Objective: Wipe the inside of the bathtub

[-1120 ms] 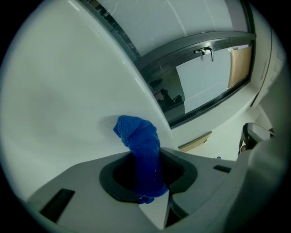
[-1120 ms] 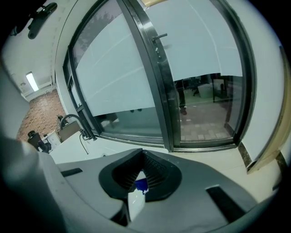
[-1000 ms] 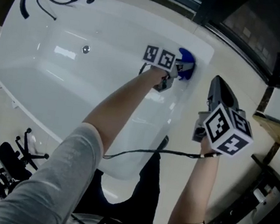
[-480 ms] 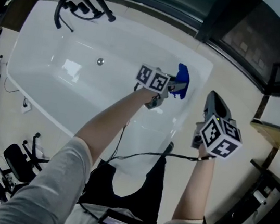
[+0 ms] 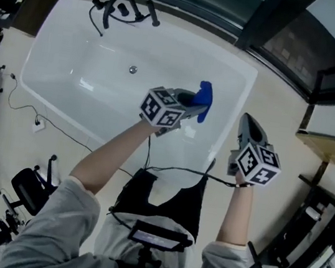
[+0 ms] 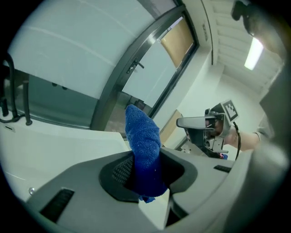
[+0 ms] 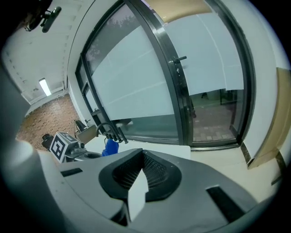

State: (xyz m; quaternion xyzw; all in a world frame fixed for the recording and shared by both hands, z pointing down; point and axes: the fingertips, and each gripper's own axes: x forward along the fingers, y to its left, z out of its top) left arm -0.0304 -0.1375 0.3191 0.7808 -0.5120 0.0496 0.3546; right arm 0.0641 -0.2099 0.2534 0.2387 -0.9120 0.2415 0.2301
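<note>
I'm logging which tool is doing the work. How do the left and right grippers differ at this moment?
The left gripper has its jaws shut on a blue cloth; the right gripper has its jaws shut on nothing. The left gripper is held over the white bathtub, near one end; the right gripper is over the floor, outside the tub. Both are hand-held and carry a marker cube.

You stood on a pale cream tiled floor (image 5: 284,111). Dark metal-framed glass doors (image 7: 179,86) ran along the far side, with a red-brown brick wall (image 7: 38,120) beside them. The white ceiling strip light (image 7: 44,86) was on. A black wheeled office chair (image 5: 26,193) sat at your lower left. A light wooden board (image 5: 331,153) was to your right.
</note>
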